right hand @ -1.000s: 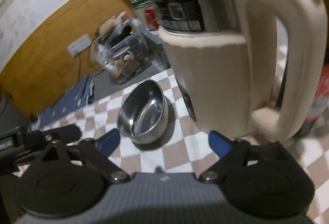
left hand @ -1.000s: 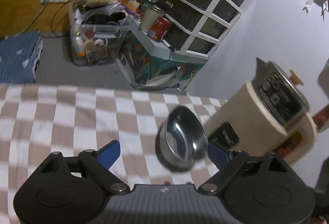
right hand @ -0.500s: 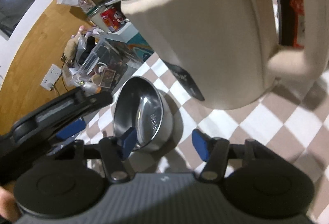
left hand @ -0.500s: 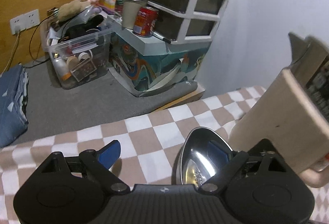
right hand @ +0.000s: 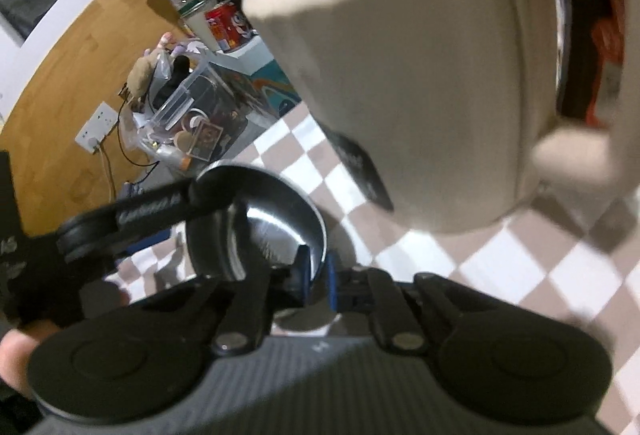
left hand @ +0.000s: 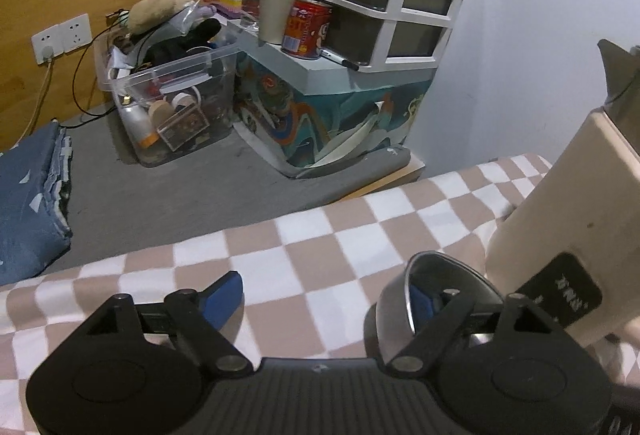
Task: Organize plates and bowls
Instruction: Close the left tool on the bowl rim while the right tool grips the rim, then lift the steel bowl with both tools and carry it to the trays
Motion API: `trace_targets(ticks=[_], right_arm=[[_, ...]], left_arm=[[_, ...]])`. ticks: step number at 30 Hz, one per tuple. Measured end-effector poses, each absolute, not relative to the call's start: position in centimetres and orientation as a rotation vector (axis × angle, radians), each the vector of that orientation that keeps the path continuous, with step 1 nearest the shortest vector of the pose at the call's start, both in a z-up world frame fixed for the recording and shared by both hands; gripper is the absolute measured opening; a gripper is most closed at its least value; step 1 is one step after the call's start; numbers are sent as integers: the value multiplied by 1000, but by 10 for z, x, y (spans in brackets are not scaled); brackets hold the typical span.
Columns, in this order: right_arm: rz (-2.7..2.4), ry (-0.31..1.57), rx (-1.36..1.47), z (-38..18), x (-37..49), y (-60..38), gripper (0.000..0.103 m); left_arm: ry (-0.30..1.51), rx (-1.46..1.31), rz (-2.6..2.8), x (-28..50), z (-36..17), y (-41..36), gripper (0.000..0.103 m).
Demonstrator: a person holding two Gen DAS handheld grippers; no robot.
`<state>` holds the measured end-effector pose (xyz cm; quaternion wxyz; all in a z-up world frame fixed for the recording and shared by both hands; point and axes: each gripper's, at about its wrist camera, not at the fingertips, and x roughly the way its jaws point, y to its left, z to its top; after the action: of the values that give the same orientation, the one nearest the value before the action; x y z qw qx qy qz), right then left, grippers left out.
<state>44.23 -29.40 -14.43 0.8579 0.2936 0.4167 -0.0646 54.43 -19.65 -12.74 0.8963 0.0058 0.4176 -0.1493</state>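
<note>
- In the left wrist view, a folded blue cloth point(left hand: 28, 191) lies on the grey floor at far left, with a clear storage bin point(left hand: 172, 95) of odds and ends beyond it and a red can point(left hand: 306, 29) on a low painted cabinet further right.
- The left gripper point(left hand: 324, 293) hangs low over the brown-and-white checked surface point(left hand: 320, 235) with its jaws spread wide; the left fingertip sits over bare cloth, and the right fingertip point(left hand: 420, 305) reaches inside the steel bowl point(left hand: 448, 275) without pinching it.
- The bowl rests on the surface just beside the cream electric kettle point(left hand: 568, 235), at the right of that view.
- In the right wrist view, the left gripper's black frame crosses the bowl's point(right hand: 276, 219) far rim from the left.
- The right gripper point(right hand: 316, 275) has its jaws drawn nearly together on the bowl's near rim, one blue pad inside the wall and one outside; the frame is blurred, so firm contact looks likely but not certain.
- The kettle point(right hand: 420, 75) fills the upper right, tight beside the bowl.
</note>
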Motion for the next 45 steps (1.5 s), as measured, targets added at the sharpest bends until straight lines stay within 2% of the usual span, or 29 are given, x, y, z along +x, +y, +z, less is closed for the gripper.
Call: trace_targets(ticks=[2,4,6,7,8,15,19,23,25,30,45], right_arm=[[-123,870,585,-143,445,-294,6],[-107,862,554,-142,448,-294,5],[-85,855,521,-140,452,-293,5],[-74,854,505,-139,454,-291,5],[-64,853,487,-137,456,-289,5],[-49,858,472,-134,459,-291,7],[-70,867,486,-136,450,-291,25],[-49,880,494,-137,438,-286,24],[-39,876,504,-138,435,-284,14],[-48,857,476,-131,432,-284,8],[55,797,389,-78,371,-278,6]], left_arm=[[872,0,-316,539,-127,-190,72],[882,-14,-330,534,-128,-186,55],[892,-22,-347,529,-128,-187,27],[888,-25,-358,526,-127,-188,20],[884,-29,-366,523,-126,-190,8],[889,-76,-357,514,-125,-186,8],[896,-109,-340,511,-126,-182,8],[902,-140,-341,507,-126,-179,7],[904,-141,-339,503,-125,-178,7],[914,-173,-342,487,-119,-169,6],[848,-208,-326,398,-65,-152,6]])
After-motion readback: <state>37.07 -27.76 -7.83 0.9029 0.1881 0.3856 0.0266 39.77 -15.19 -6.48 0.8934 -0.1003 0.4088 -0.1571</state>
